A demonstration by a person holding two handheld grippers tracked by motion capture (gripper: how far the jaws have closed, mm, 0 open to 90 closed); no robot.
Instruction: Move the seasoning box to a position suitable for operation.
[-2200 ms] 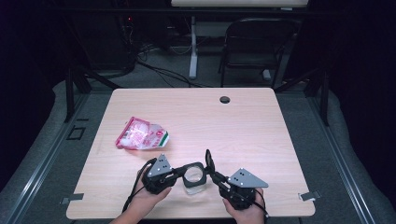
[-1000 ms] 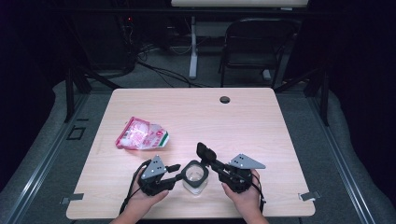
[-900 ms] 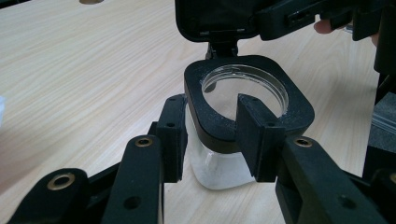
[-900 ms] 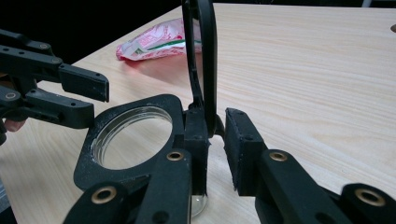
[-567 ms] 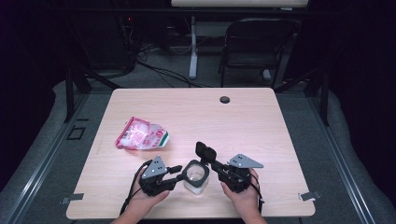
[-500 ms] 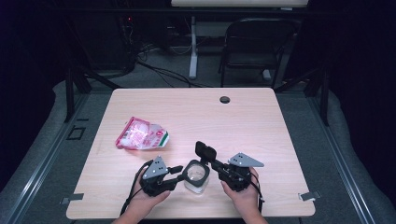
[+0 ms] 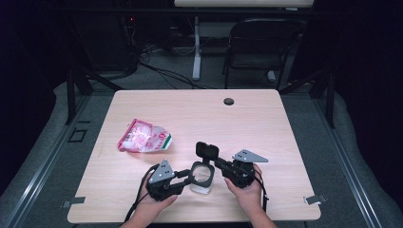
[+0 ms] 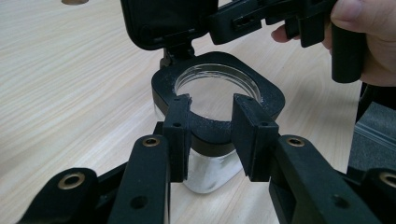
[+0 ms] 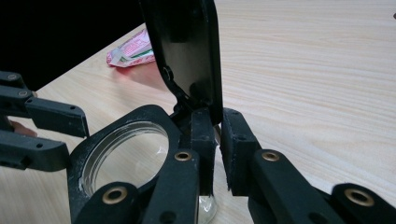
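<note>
A clear jar [image 7: 202, 179] with a black square collar stands near the table's front edge. Its hinged black lid [image 7: 207, 150] is tipped up and open. My left gripper [image 7: 192, 175] comes in from the left. In the left gripper view, the left gripper [image 8: 212, 135] has just been closing and its pads press on the collar of the jar [image 8: 217, 88]. My right gripper [image 7: 216, 161] has also been closing. In the right gripper view, the right gripper [image 9: 217, 140] pinches the lower edge of the lid [image 9: 187, 51] by the hinge.
A pink and white snack bag [image 7: 144, 137] lies on the table [image 7: 285, 133] to the left of the middle. A small dark grommet [image 7: 229, 101] sits near the far edge. A chair [image 7: 259, 47] and cables are beyond the table.
Since the earliest frame the lid has swung up to stand open with the right gripper on it. Over the last second both hands have stayed nearly still.
</note>
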